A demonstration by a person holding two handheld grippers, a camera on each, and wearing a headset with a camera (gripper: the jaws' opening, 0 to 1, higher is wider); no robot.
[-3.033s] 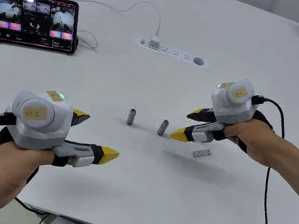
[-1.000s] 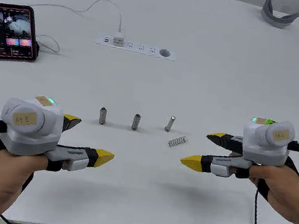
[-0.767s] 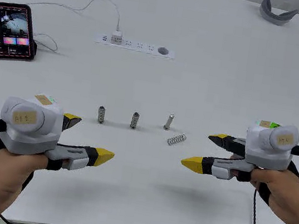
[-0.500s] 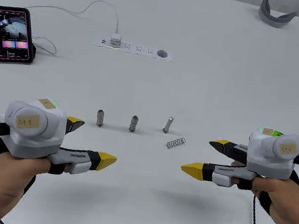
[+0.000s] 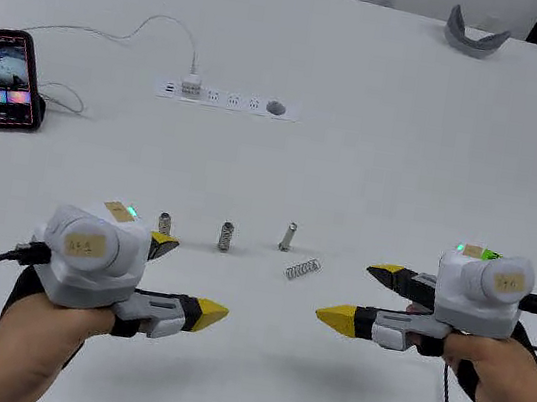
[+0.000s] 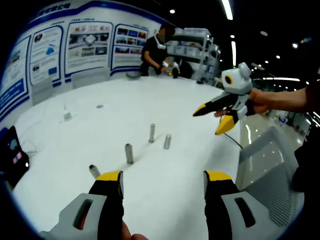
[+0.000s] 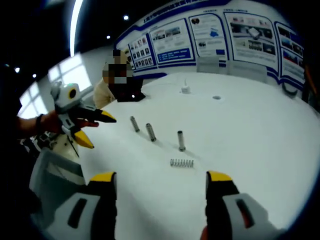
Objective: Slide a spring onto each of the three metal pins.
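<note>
The right gripper (image 5: pixel 354 293) has drawn back from the row of pins, where it hovered moments ago, to the near right of the white table (image 5: pixel 427 154). It comes away with nothing: its jaws stand spread and empty. The left gripper (image 5: pixel 189 276) waits at the near left, likewise spread and holding nothing. In the row, the left pin (image 5: pixel 164 223) and the middle pin (image 5: pixel 226 236) look ribbed, as if each already wears a spring, while the right pin (image 5: pixel 287 236) shows smooth and bare. So the job seems two thirds done, with the last spring yet to be picked up. That loose spring (image 5: pixel 304 268) lies flat on the table just near-right of the bare pin, apart from both grippers. Its long axis runs from near-left to far-right, roughly across the right gripper's line of approach, whereas the pin stands upright. The spring will probably need turning on end before it can slide down over the pin's top.
</note>
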